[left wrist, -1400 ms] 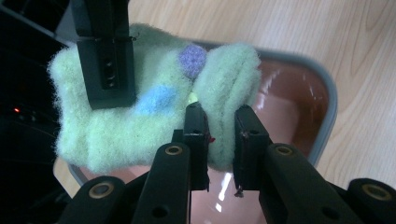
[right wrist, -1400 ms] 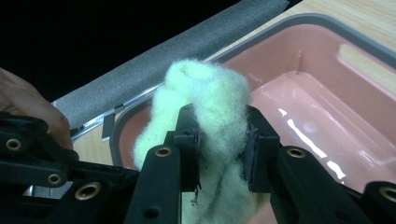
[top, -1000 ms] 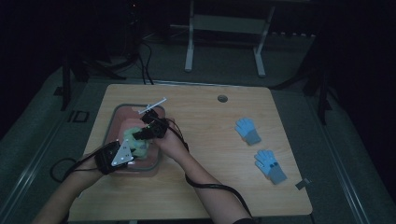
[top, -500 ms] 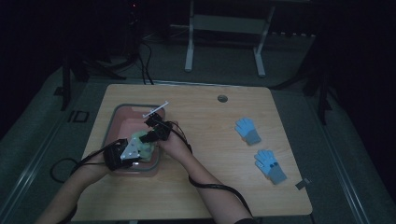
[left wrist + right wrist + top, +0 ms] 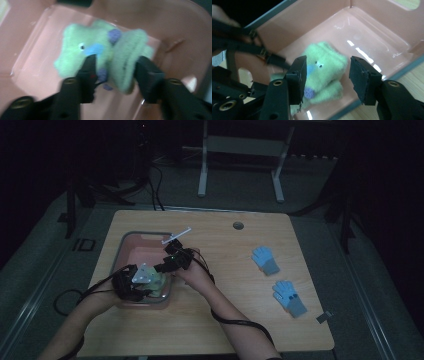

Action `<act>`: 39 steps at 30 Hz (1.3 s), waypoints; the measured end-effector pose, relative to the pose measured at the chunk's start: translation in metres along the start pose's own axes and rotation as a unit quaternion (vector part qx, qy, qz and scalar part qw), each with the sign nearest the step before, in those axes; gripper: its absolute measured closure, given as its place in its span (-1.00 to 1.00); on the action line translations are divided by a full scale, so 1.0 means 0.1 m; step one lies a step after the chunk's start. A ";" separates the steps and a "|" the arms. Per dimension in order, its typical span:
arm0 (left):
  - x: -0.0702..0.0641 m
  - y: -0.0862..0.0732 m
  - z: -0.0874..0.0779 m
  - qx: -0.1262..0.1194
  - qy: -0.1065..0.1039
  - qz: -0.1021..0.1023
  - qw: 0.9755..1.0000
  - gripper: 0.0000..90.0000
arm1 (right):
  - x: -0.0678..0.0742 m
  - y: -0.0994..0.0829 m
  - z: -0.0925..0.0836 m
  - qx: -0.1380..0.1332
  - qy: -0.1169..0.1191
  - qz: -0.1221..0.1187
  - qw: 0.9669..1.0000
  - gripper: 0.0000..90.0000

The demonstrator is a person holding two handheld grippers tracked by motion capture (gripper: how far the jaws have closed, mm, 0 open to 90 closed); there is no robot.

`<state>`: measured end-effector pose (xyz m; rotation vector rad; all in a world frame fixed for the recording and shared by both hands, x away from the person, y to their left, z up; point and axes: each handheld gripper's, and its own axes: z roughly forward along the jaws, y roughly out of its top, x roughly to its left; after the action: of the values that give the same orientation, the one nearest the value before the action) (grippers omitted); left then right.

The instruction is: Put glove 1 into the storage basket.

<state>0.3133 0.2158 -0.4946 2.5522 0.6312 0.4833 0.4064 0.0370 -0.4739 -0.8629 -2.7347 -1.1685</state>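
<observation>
From the high view, the left claw (image 5: pixel 150 281) and the right claw (image 5: pixel 164 266) meet over the near right corner of a pink tub (image 5: pixel 131 251) at the left of the tabletop (image 5: pixel 220 320), and the pale green thing between them is too small there to make out. The left gripper view brings it close: a green plush toy (image 5: pixel 105 57) with a white eye, a blue patch and purple knobs lies on the tub floor (image 5: pixel 37 67), its bulk reaching between the two black jaws. Those jaws have just been opening; they stand partly spread, the left one over the toy's blue patch, the right one against its fuzzy side, though the blur leaves it unclear whether either still presses. In that view the toy's long axis runs roughly across the picture, eye end to the left. The right gripper view shows the toy's (image 5: pixel 324 72) face, two dark eyes above a blue nose, turned toward the camera. This claw's jaws have also just been opening and stand apart, flanking the toy, with a gap at the right jaw. Well to the right on the tabletop lie two blue gloves (image 5: pixel 265 260).
</observation>
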 end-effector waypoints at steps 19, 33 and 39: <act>-0.10 0.33 -0.13 -0.068 -0.018 -0.080 0.994 -0.68 | -0.10 -0.26 -0.54 -0.029 -0.009 -0.008 1.000 -0.14; -0.37 0.68 -0.12 -0.098 -0.037 -0.048 0.993 -0.67 | -0.26 -0.55 -0.80 -0.025 -0.016 -0.005 1.000 -0.41; -0.47 0.78 -0.06 -0.108 -0.054 -0.035 0.992 -0.67 | -0.36 -0.71 -0.86 -0.023 -0.013 0.000 1.000 -0.51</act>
<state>0.2981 0.1325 -0.4597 2.3260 0.5918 0.3657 0.3859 -0.0781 -0.4674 -0.8885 -2.7381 -1.2328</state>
